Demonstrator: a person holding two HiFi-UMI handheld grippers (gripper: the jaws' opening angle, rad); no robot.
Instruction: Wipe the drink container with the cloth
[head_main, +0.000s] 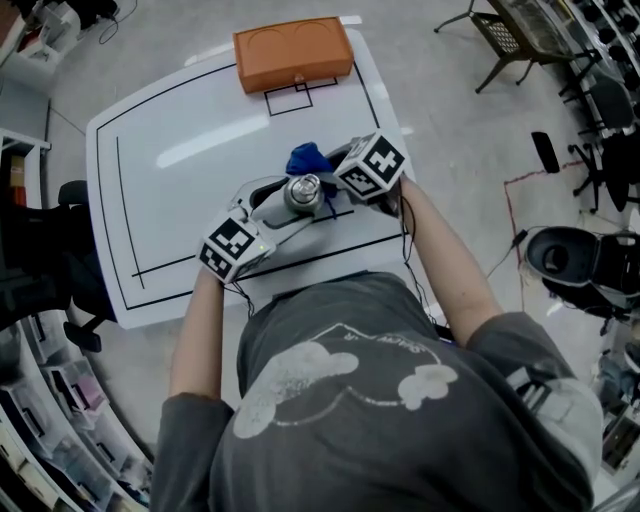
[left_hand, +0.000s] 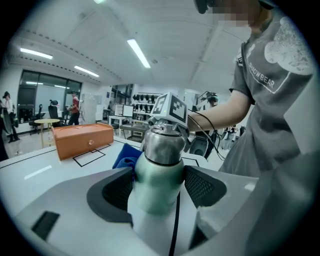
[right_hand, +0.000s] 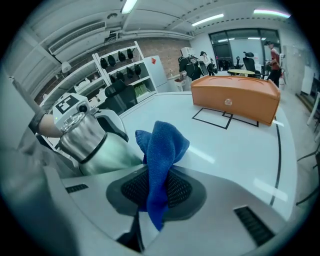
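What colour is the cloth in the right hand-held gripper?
Blue; the cloth shows best in the right gripper view.

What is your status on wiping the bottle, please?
Left claw shut on the metal bottle. Right claw shut on the blue cloth, beside the bottle. Orange case far back on the table, not in the way.

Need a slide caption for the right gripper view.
Right gripper pinching the blue cloth beside the metal drink container, orange box behind.

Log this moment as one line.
left tool: shut on bottle | right tool: shut on cloth | cloth beside bottle, contact unclear
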